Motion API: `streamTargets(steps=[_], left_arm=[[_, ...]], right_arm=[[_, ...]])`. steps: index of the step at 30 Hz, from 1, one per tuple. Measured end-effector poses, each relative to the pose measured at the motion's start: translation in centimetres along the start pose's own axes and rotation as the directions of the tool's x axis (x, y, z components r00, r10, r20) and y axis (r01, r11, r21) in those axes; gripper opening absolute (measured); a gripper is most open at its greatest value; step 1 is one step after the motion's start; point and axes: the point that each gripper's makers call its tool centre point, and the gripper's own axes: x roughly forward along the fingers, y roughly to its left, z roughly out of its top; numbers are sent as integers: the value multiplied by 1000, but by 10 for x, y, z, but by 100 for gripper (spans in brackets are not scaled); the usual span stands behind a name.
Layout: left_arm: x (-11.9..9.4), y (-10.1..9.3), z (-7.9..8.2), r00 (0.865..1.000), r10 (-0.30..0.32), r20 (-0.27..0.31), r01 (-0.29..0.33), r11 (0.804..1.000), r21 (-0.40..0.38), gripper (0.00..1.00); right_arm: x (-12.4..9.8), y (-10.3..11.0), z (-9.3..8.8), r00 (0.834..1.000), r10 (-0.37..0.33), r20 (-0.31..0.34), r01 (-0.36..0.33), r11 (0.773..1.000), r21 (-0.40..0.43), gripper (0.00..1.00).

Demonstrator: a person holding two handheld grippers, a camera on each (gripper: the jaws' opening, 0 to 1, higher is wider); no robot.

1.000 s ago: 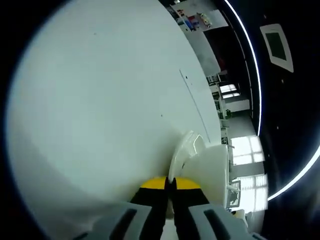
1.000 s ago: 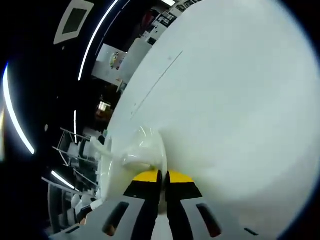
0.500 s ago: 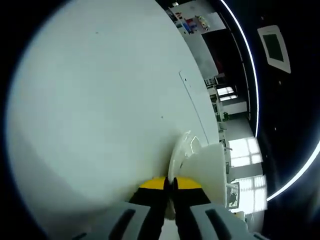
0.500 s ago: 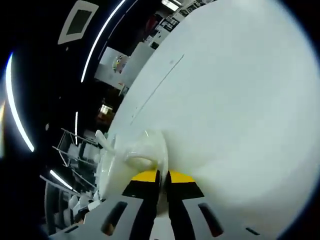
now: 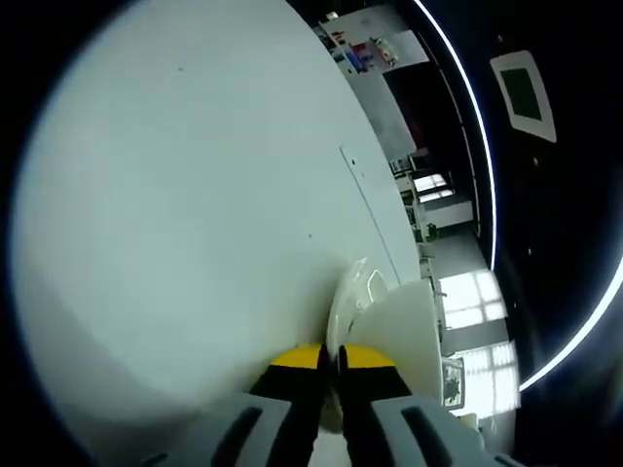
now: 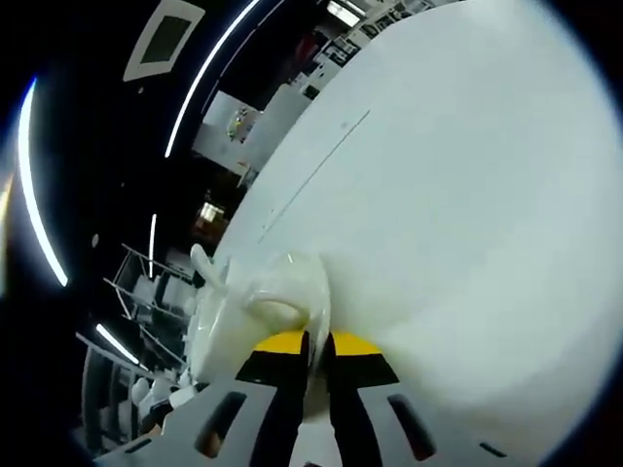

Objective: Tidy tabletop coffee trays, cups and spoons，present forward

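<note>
In the left gripper view we see our left gripper (image 5: 331, 362) with its yellow-tipped black jaws pinched together on the thin rim of a white saucer (image 5: 343, 302), which stands edge-on just above the jaws. A white cup (image 5: 409, 331) sits on that saucer, to the right of the rim in this view. Behind them spreads the white tabletop (image 5: 195, 195), tilted steeply across the picture (the camera is rolled with the hand), with a thin seam line running over it. In the right gripper view our right gripper (image 6: 317, 350) is likewise clamped with its jaws nearly touching on the rim of a glossy white saucer (image 6: 313, 292). A white cup (image 6: 275, 306) rests on it just left of the jaws, and a pale spoon handle (image 6: 206, 268) sticks up beyond it; we cannot tell exactly how the spoon lies. The same white tabletop (image 6: 467, 195) fills the right side, and a dark room with curved ceiling light strips (image 6: 209, 73) lies beyond its edge.
</note>
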Motion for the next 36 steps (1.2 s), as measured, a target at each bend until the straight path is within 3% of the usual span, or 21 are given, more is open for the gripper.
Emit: streamTargets(steps=[2,4,5,10,12,15,18,20,23,25,27,31,32,34,36], left_arm=[[0,-1,-1,1000,-7,5,7,1000,27,9],[-6,-1,8,997,-19,77,6,986,165,9],[-11,-2,10,995,-25,96,6,981,195,9],[-22,-1,17,990,-46,137,6,961,277,9],[-31,-6,17,986,-69,151,14,940,340,9],[-46,-13,17,979,-98,179,-4,868,496,9],[-57,-17,13,980,-104,172,-14,816,578,7],[-69,-27,11,974,-146,174,0,767,642,7],[-85,-42,9,960,-215,179,9,663,749,8],[-102,-51,11,944,-262,201,-21,560,828,8],[-118,-56,11,931,-293,219,-55,481,875,10],[-153,-61,19,900,-348,261,-111,397,911,13],[-159,-61,19,899,-353,259,-115,381,917,15],[-170,-59,21,895,-359,264,-116,384,916,18],[-180,-58,24,886,-368,282,-139,370,919,20]], right_arm=[[-1,3,1,1000,21,23,-20,999,-45,12],[-6,7,4,998,40,57,-35,995,-98,17],[-11,8,7,996,51,73,-41,990,-132,18],[-25,5,8,995,34,90,-15,979,-205,20],[-33,4,7,995,38,95,-13,969,-248,21],[-45,7,13,990,53,131,-7,946,-325,21],[-57,15,20,983,90,162,-19,919,-393,21],[-65,21,23,978,109,178,-9,876,-483,21],[-81,33,27,969,154,193,-15,817,-577,21],[-95,40,31,962,184,203,-2,746,-666,21],[-110,42,34,957,200,212,13,697,-717,21],[-137,41,37,950,221,219,24,648,-761,21],[-145,40,38,948,230,221,23,640,-768,22],[-156,39,39,945,235,225,26,636,-771,24],[-168,42,38,937,256,238,27,625,-780,26]])
